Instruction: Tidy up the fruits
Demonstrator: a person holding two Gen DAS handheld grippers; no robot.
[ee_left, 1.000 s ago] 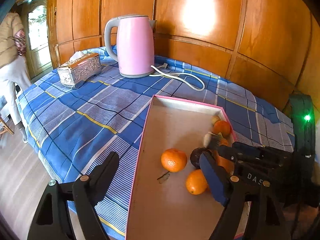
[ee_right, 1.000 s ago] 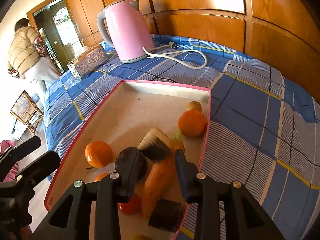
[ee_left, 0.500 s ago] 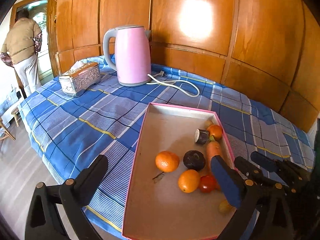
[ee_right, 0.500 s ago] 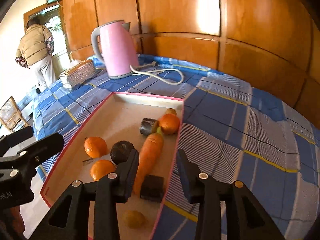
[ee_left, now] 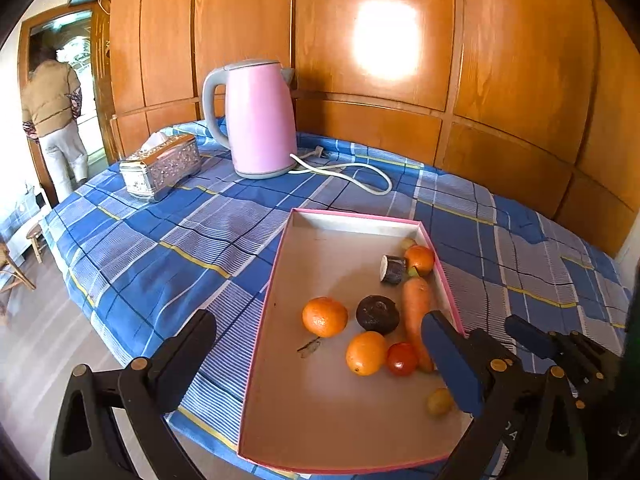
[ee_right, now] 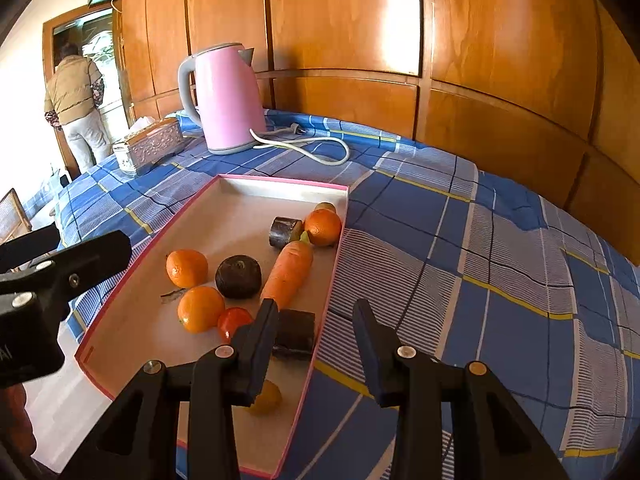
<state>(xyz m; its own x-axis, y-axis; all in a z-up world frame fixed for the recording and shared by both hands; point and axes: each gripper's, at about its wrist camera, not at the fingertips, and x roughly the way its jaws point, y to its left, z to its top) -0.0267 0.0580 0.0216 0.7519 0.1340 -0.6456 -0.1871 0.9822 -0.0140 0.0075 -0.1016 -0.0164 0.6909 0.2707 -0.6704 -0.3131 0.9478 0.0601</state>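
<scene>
Both the left gripper (ee_left: 320, 352) and the right gripper (ee_right: 316, 328) hang wide open and empty above the tray (ee_right: 280, 184), where the oranges (ee_right: 187, 268) lie around 10 o'clock beside a carrot (ee_right: 288, 274), so a careless grasp may catch the carrot or roll a fruit away.

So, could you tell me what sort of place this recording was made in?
Most likely a room in a home: a table with a blue checked tablecloth against wood-panelled walls, holding a pink electric kettle and a silver tissue box.
</scene>
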